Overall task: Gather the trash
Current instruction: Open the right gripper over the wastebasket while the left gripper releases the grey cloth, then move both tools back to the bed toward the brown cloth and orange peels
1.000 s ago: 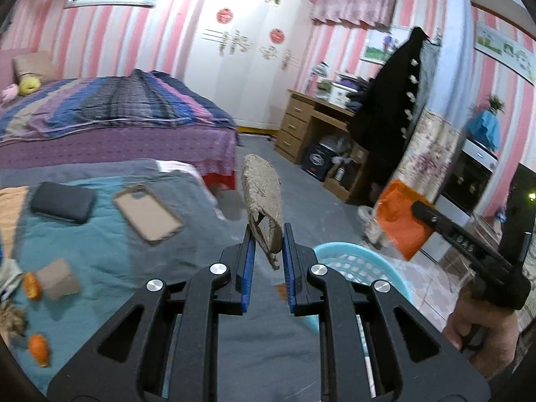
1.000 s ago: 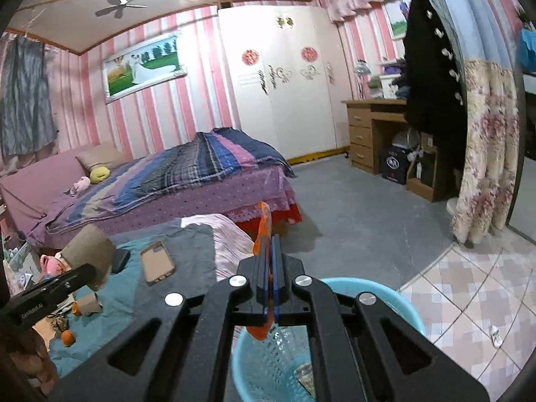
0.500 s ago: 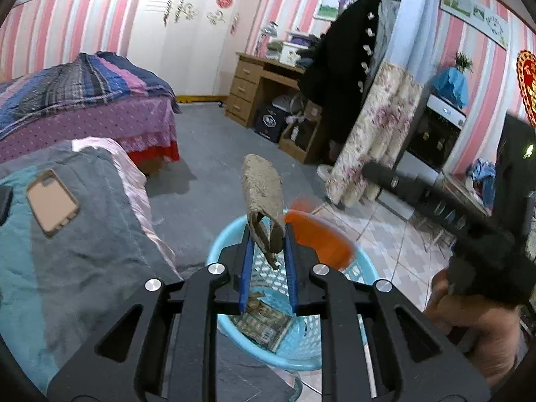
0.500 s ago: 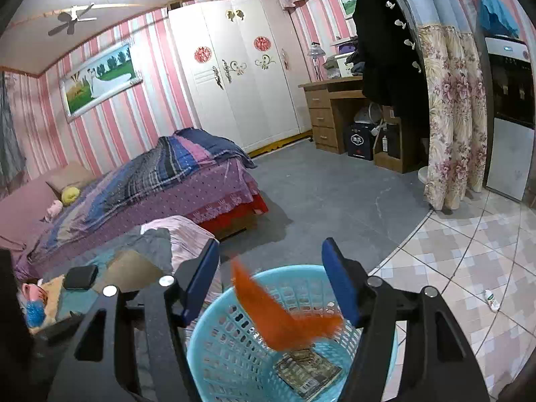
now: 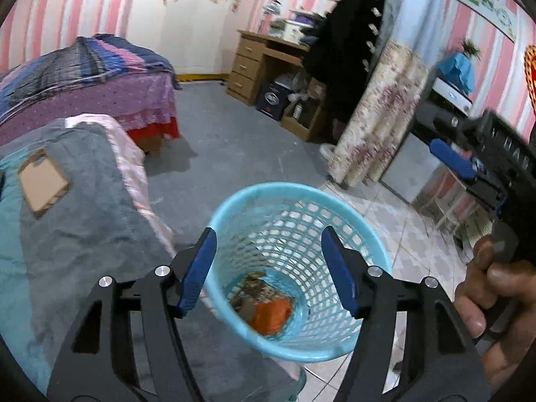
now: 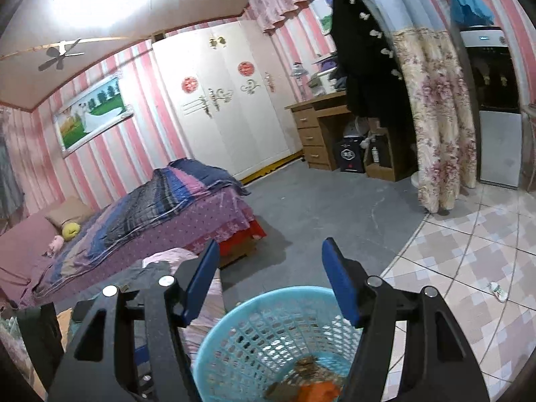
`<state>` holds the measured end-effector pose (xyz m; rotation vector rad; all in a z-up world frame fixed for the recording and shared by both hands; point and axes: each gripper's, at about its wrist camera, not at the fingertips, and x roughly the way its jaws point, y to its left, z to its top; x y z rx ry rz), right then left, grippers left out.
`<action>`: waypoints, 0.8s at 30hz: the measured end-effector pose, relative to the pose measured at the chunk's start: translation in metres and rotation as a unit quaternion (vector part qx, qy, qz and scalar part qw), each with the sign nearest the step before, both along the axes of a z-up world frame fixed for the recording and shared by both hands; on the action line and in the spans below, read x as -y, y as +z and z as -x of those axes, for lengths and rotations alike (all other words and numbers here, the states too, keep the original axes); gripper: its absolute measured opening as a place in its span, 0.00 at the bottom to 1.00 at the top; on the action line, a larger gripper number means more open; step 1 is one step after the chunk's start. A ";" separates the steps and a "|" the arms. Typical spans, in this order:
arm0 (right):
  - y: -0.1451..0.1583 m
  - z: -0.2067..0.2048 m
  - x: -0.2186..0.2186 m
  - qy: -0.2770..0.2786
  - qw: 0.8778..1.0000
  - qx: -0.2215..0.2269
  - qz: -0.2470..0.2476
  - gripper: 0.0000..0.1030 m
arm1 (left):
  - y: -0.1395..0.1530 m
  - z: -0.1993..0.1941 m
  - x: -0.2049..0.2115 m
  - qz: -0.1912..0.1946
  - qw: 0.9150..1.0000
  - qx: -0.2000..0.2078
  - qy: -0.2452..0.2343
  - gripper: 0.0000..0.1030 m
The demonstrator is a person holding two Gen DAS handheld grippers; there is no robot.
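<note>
A light-blue mesh basket [image 5: 234,201] stands on the floor beside the grey blanket. In its bottom lie an orange wrapper [image 5: 269,315] and a brown crumpled piece [image 5: 248,296]. My left gripper [image 5: 268,234] hangs over the basket, its jaws opening with nothing between them. My right gripper [image 6: 271,246] stands open and empty above the basket rim [image 6: 234,315], and the orange wrapper [image 6: 318,392] shows below it. In the left wrist view a person's hand [image 5: 485,301] holds the right gripper at the right edge.
A tan phone-shaped card [image 5: 42,182] lies on the grey-and-teal blanket [image 5: 83,221] at left. A bed [image 6: 160,214], wooden desk [image 6: 315,134], flowered curtain [image 6: 435,134] and water dispenser [image 6: 492,117] ring the grey floor. A small scrap [image 6: 497,289] lies on the tiles.
Both grippers moved over the basket and opened. The left let go of the brown piece, the right of the orange wrapper; both now lie in the basket.
</note>
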<state>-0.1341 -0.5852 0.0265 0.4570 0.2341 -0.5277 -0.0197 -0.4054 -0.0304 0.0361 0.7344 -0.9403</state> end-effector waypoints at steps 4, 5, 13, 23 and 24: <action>0.003 -0.017 -0.023 0.041 0.999 -0.010 0.025 0.62 | 0.018 -0.005 -0.050 0.012 0.997 0.026 0.069 0.76; 0.004 -0.019 -0.027 0.048 0.998 -0.007 0.027 0.62 | 0.020 -0.005 -0.060 0.010 0.996 0.033 0.084 0.81; 0.010 -0.057 -0.099 0.153 0.987 0.015 0.046 0.69 | 0.047 -0.012 -0.214 -0.014 0.962 0.107 0.252 0.84; 0.010 -0.107 -0.209 0.250 0.963 -0.019 0.101 0.80 | 0.044 -0.029 -0.397 0.002 0.892 0.098 0.442 0.90; 0.014 -0.111 -0.221 0.257 0.960 -0.021 0.107 0.80 | 0.044 -0.031 -0.410 0.010 0.885 0.094 0.456 0.90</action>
